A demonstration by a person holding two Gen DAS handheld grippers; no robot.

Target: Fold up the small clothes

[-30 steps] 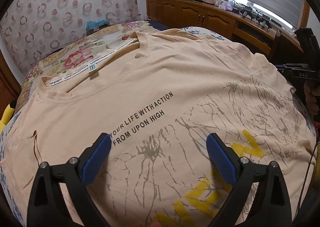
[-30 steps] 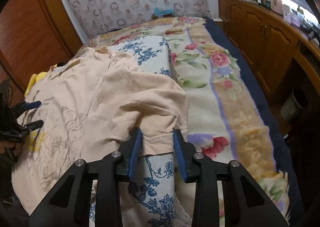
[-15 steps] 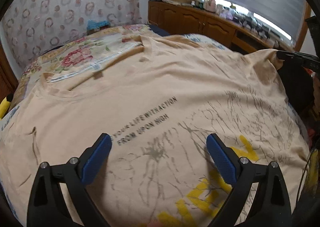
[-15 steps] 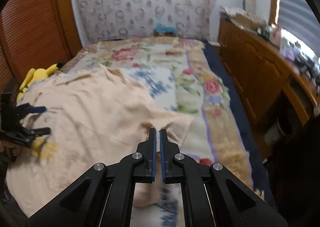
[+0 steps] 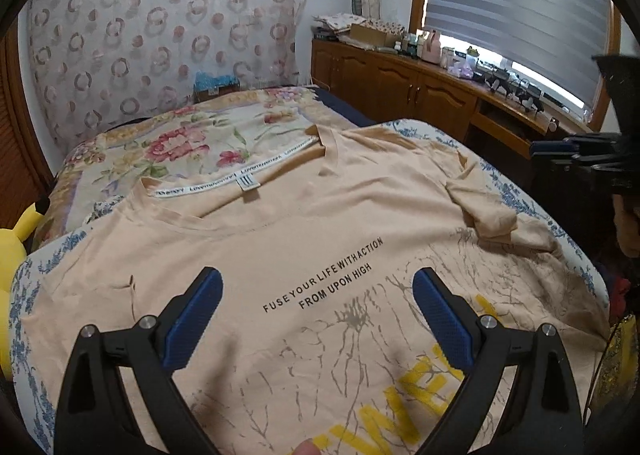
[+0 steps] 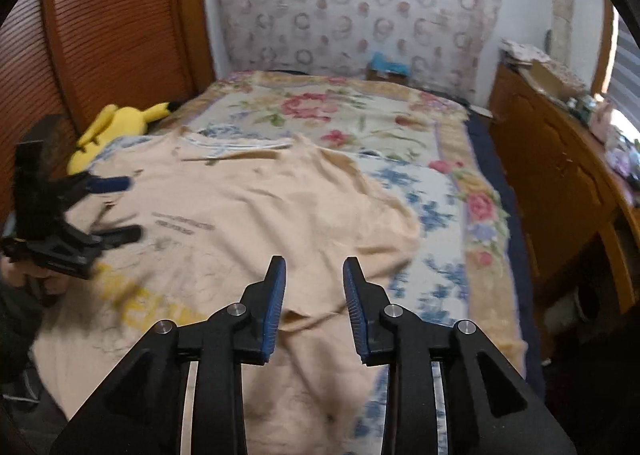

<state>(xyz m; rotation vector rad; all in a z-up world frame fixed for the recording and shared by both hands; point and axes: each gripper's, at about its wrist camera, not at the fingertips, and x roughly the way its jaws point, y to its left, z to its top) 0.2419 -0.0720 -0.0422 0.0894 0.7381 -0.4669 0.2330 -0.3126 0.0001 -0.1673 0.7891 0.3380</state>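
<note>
- One peach T-shirt (image 5: 320,239) spread flat, print up, across the near end of the bed (image 5: 168,143); one sleeve (image 5: 480,211) folded in at its right edge.
- Left gripper (image 5: 318,311): jaws wide apart, nothing between, above the shirt.
- Right gripper (image 6: 314,295): jaws opening, apparently free of cloth; view blurred.
- One yellow plush toy (image 6: 116,127) at bed's left edge.

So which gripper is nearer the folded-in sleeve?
Right. The right gripper, jaws opening and empty, hangs just above the folded-in sleeve. The left gripper hovers open over the T-shirt's chest print, further away.
</note>
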